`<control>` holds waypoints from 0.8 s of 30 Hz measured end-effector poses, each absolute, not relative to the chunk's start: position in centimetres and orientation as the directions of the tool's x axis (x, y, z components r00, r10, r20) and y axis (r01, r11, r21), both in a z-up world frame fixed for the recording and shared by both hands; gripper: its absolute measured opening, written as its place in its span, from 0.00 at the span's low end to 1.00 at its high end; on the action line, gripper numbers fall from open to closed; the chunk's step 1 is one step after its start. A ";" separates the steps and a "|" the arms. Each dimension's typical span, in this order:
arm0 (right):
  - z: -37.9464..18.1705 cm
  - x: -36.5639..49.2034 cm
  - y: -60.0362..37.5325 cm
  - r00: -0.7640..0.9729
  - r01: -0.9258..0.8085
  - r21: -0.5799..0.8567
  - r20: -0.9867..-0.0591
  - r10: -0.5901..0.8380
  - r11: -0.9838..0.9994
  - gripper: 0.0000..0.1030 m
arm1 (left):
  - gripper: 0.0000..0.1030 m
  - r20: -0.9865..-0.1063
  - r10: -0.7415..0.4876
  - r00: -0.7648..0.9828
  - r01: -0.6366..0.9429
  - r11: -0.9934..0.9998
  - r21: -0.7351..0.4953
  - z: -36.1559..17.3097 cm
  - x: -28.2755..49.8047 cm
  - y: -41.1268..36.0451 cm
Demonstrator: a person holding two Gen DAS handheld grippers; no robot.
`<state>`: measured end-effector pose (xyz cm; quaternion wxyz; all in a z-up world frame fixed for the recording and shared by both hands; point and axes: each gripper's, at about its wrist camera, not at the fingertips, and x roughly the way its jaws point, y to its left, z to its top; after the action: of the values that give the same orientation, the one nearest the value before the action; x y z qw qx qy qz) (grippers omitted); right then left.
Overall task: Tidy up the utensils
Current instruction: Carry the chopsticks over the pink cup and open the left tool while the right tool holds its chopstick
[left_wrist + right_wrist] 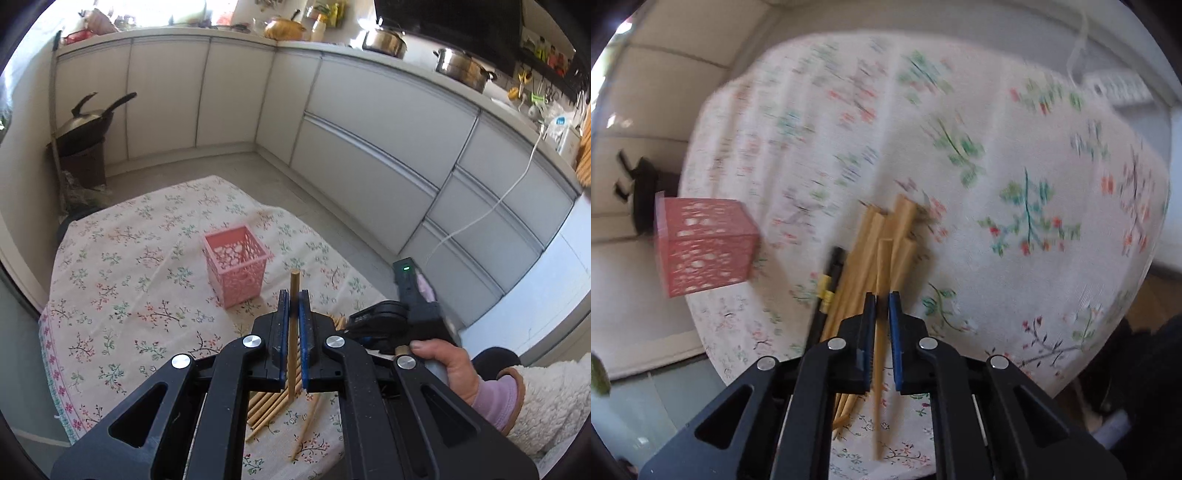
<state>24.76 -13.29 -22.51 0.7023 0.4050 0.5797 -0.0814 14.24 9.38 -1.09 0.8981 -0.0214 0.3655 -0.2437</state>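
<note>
Chopsticks (pixel 882 243), pale wood, lie bundled on the floral tablecloth (pixel 1015 155) at the near side of the table, ends fanned outward. One dark stick with a yellow band (pixel 827 284) lies along the left edge of the bundle. A single loose chopstick (pixel 308 424) rests just right of the pile in the left wrist view.

Left gripper (pixel 294 295): blue pads pinched tight on one wooden chopstick (pixel 294 321), held upright, its tip standing above the fingertips and its lower end hanging clear above the pile.

Right gripper (pixel 882 295): pads drawn in narrow around one chopstick of the bundle (pixel 878 350), which runs between them and lies on the cloth. Motion blur in this view; contact of pads on wood looks likely, but a slim gap shows on the right side.

Pink perforated basket (pixel 236 271) stands upright on the cloth, beyond the left gripper and to its left, well apart from the pile. Its opening faces up; no contents visible.

Person's hand (pixel 443 365) with a pink cuff and fleece sleeve grips the right tool's handle at lower right.

Background: white cabinets (pixel 369 122), pots on the counter, a wok (pixel 88 122) in the far corner.
</note>
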 end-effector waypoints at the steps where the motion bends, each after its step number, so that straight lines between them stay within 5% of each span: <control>1: -21.6 24.8 -13.4 0.336 0.560 0.483 -0.875 0.348 0.673 0.07 | 0.04 -0.639 -0.449 0.624 0.419 0.883 -0.212 -0.8 14.1 9.5; 24: 5.9 23.7 -15.8 0.772 0.078 0.536 -0.566 0.289 0.841 0.07 | 0.04 -0.483 -0.302 0.822 0.255 0.953 -0.163 10.0 16.9 8.6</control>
<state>23.73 -15.85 5.88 0.8999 0.2763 0.3323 0.0585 16.88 8.59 10.05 0.9533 -0.0455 0.2605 -0.1460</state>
